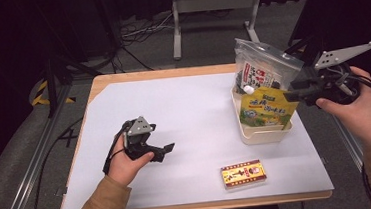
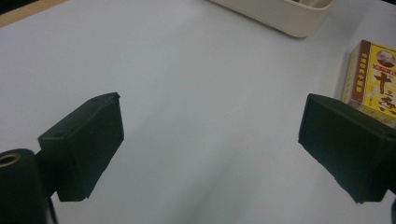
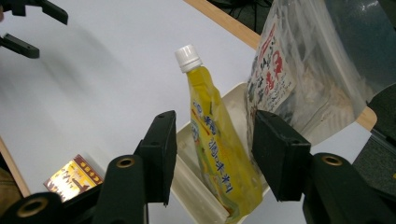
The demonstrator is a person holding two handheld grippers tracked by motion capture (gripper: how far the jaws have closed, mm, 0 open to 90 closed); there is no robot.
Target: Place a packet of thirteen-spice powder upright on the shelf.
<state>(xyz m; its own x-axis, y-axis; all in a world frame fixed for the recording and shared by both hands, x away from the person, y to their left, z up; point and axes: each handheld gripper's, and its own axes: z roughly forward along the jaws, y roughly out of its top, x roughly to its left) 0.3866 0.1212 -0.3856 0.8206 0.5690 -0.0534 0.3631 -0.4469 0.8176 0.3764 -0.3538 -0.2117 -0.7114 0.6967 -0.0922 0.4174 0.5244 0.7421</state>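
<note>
R gripper (image 3: 212, 154) has its 2 jaws apart w/ the yellow spouted pouch (image 3: 217, 149) standing between them, neither pad clearly touching it; the pouch leans in the cream bin (image 1: 263, 132) just in front of a clear zip bag (image 1: 266, 68). Pouch looks soft, light & glossy, prob slippery, so best taken mid-body or at the stiff neck under the white cap (image 3: 188, 58). L gripper (image 2: 210, 144) is wide open & empty over the white mat (image 1: 185, 129), red-yellow box (image 2: 373, 84) beside 1 jaw.
</note>
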